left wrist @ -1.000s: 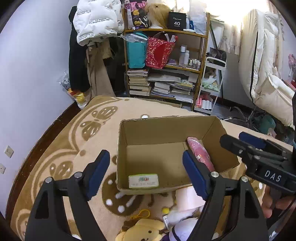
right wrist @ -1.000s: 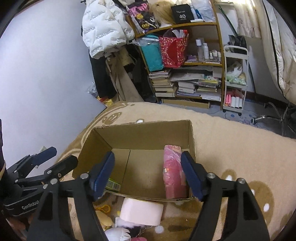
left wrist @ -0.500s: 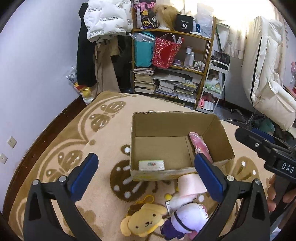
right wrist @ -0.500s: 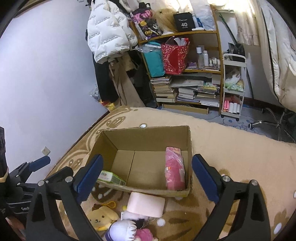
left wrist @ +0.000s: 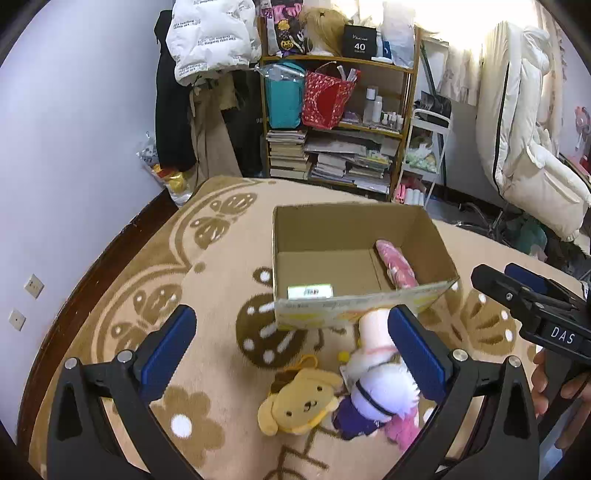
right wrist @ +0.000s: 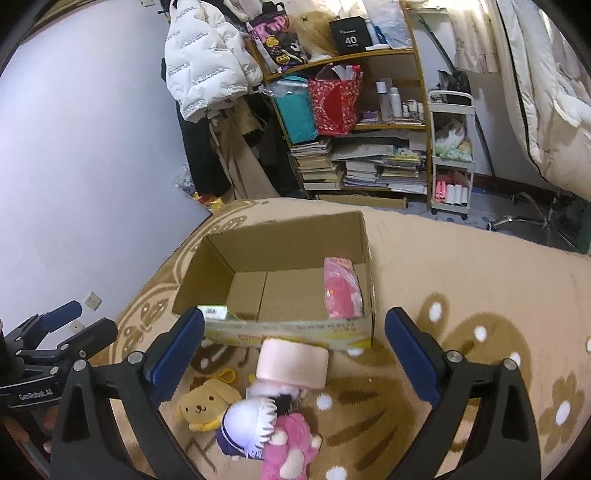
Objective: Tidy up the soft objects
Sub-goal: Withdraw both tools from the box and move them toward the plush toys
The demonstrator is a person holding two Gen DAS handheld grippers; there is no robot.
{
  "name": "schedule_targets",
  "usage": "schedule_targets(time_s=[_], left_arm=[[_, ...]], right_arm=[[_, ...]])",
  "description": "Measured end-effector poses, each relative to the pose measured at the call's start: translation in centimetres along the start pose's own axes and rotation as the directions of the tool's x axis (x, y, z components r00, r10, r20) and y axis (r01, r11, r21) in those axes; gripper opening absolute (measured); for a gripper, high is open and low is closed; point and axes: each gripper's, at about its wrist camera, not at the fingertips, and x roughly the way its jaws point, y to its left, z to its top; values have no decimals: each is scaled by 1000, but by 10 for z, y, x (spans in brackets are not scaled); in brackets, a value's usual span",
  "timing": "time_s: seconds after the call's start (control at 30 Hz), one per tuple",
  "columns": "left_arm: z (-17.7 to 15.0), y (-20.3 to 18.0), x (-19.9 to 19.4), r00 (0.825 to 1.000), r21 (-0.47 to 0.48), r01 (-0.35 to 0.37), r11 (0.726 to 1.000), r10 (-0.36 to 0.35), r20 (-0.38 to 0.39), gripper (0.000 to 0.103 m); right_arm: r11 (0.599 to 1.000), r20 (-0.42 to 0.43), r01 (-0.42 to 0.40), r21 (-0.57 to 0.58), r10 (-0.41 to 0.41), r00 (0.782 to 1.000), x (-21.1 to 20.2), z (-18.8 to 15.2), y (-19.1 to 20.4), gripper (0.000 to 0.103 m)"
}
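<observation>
An open cardboard box (left wrist: 354, 236) sits in the middle of the left wrist view on a beige patterned rug (left wrist: 221, 258), and it appears again at centre in the right wrist view (right wrist: 288, 240). Inside it, a pink soft package (left wrist: 397, 264) lies along the right wall, and a small green and white pack (left wrist: 310, 291) rests against the near wall at the left. Just in front of the box, touching its near wall, is a pale pink roll (right wrist: 293, 363). Below the roll, toward the lower centre of both frames, a cluster of plush toys lies on the rug: a yellow plush dog (left wrist: 301, 400) at the left, a white-haired doll in purple (left wrist: 376, 402) beside it, and a pink plush (right wrist: 290, 446) at the bottom, pressed against the doll. The left gripper (left wrist: 291, 365) spreads its blue-padded fingers wide at the bottom of its view with nothing gripped; the toys lie on the rug beyond them. The right gripper (right wrist: 295, 363) likewise has its fingers spread wide and empty, framing the roll and toys. A hand (left wrist: 554, 391) shows at the lower right edge of the left wrist view under the right gripper. A cluttered bookshelf (left wrist: 340, 122) and a hanging white jacket (left wrist: 210, 33) fill the upper part of the frame.
</observation>
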Motion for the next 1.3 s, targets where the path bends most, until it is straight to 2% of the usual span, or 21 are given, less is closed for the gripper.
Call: schedule_targets(time_s=[0.3,0.57,0.87,1.03,1.13,1.3], left_arm=[[-25,11,6,999,-42,10,999,-12,-47,102],[-43,24,24,994,-86,12,996,-21,-109,102],[-61,42,48,984,-156,24,987,-51,-173,102],[-68,42,57,980,-139,12,990,-40,-195,102],[-71,40,62,978,-138,37,990,-64,-201,102],[-77,35,77,964,-154,53,987,-90,-250,102]], right_arm=[[998,-43,-4,59,6,999,4,-25,-8,103],[998,-84,-30,63,35,996,14,-47,-7,103],[999,-119,-52,16,54,991,26,-72,-1,103],[999,-138,-47,-9,45,989,35,-84,4,103],[997,-139,-64,-31,59,988,37,-88,11,103],[995,-167,-67,-78,53,984,46,-99,22,103]])
